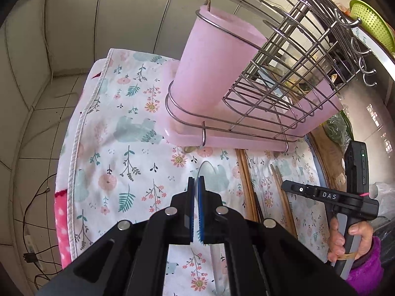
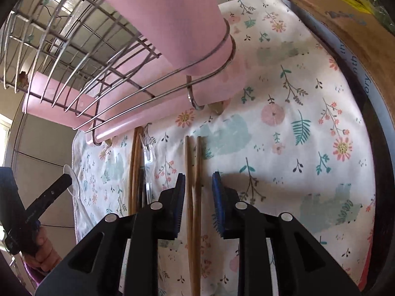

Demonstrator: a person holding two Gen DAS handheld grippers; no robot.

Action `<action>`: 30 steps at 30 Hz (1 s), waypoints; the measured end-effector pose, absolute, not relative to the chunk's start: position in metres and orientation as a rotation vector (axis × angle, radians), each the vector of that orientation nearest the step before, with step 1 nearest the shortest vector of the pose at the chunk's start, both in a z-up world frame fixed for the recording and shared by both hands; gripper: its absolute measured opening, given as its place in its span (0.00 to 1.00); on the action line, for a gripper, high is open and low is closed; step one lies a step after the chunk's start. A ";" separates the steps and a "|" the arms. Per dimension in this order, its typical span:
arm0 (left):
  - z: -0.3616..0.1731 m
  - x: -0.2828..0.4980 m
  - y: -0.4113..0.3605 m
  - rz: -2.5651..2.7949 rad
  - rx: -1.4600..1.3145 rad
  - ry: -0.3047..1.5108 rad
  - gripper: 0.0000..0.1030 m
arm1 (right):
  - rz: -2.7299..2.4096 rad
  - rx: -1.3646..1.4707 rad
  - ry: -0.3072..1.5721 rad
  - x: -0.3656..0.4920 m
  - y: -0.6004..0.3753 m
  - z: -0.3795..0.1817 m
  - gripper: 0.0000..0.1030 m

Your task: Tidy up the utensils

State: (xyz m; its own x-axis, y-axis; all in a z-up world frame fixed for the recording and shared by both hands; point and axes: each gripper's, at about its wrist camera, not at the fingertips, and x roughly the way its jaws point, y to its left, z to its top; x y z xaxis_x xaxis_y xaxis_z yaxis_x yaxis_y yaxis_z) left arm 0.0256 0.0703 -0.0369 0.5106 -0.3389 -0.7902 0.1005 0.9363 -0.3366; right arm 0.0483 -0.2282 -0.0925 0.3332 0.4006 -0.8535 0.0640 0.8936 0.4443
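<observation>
Utensils wait on the floral cloth point(image 2: 284, 148) as I work both tongs. My left gripper point(image 1: 196, 185) is clamped flat on a clear plastic spoon point(image 1: 207, 170), raised off the cloth so it can travel to the pink cup point(image 1: 212, 61) in the wire rack point(image 1: 284, 79) at the cloth's far edge. My right gripper point(image 2: 198, 180) stands part open, jaws either side of a pair of wooden chopsticks point(image 2: 193, 172) but not pressing them, set to pinch both together. More chopsticks point(image 2: 134, 162) and a clear fork point(image 2: 148, 153) lie just beside, all end-on to the rack.

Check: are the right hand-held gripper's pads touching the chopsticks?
Apart. The right wrist view shows cloth between each pad of the right hand-held gripper and the chopsticks.
</observation>
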 end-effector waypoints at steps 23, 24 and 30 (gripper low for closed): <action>0.019 -0.001 0.083 -0.256 -0.284 0.777 0.02 | 0.279 0.363 0.837 -0.006 -0.270 -0.004 0.05; 0.026 -0.005 0.085 -0.254 -0.288 0.751 0.02 | 0.281 0.356 0.808 -0.011 -0.269 0.002 0.05; 0.072 -0.020 0.088 -0.233 -0.274 0.584 0.02 | 0.286 0.334 0.601 -0.038 -0.265 0.047 0.05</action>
State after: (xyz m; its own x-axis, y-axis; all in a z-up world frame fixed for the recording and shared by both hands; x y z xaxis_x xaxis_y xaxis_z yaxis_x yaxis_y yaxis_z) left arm -0.0203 0.0880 0.0725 0.8099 -0.2918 -0.5088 0.1378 0.9378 -0.3186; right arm -0.0384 -0.2651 0.0474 0.7887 0.3557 -0.5014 -0.1641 0.9078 0.3859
